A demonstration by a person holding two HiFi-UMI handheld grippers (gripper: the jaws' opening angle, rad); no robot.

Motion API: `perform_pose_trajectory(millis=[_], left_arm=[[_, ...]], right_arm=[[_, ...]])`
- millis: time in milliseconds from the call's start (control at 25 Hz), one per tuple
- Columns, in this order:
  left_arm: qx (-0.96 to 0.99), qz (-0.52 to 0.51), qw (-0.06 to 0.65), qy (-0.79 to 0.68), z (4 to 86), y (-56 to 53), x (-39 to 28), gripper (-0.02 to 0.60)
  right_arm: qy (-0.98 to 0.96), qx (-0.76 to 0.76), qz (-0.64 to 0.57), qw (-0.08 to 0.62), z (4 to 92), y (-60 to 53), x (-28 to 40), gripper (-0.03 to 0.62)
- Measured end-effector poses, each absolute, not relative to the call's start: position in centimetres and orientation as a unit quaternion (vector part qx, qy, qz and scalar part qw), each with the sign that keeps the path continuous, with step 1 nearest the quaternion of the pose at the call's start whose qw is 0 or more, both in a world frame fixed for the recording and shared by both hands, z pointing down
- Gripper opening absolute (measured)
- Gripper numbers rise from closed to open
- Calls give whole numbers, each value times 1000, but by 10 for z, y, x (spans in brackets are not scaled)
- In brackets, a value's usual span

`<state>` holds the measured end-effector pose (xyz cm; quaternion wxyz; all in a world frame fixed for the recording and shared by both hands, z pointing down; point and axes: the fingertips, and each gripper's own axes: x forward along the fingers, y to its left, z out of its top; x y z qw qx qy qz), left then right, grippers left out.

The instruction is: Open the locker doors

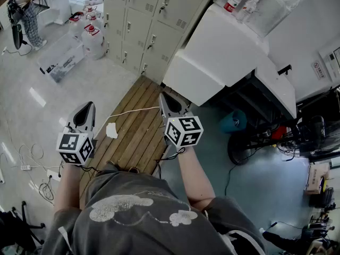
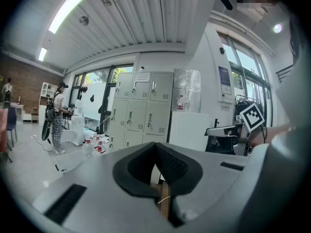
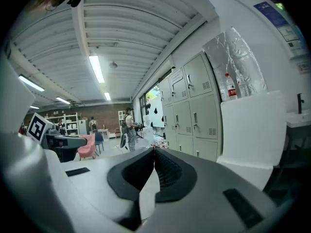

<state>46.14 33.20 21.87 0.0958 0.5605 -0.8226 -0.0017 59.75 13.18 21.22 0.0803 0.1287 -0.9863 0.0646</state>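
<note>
A bank of beige locker doors (image 1: 151, 20) stands ahead at the far end of a wooden floor board; every door I can see is closed. The lockers also show in the left gripper view (image 2: 141, 115) and the right gripper view (image 3: 194, 110), several steps away. My left gripper (image 1: 87, 104) (image 2: 155, 144) is held level over the board's left edge, jaws shut with nothing between them. My right gripper (image 1: 162, 95) (image 3: 154, 148) is beside it, a little further forward, also shut and empty. Neither gripper touches the lockers.
A large white cabinet (image 1: 223, 52) with a water bottle (image 1: 232, 0) on top stands right of the lockers. Water jugs (image 1: 91, 33) and a clear bin (image 1: 62, 57) sit on the floor to the left. A person (image 1: 26, 9) stands far left. Cables and a paper scrap (image 1: 111, 130) lie nearby.
</note>
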Motion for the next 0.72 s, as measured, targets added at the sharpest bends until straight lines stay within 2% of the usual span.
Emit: perform_pose_trajectory(millis=[360, 600, 720], left_arm=[[559, -17, 91, -824, 215, 338, 433, 9], [548, -13, 114, -828, 228, 360, 405, 8], [541, -15, 95, -836, 212, 371, 383, 8]], right_arm=[[-986, 124, 59, 92, 215, 139, 574, 29], [-983, 124, 89, 103, 221, 158, 547, 29], [-985, 120, 80, 92, 209, 163, 529, 29]])
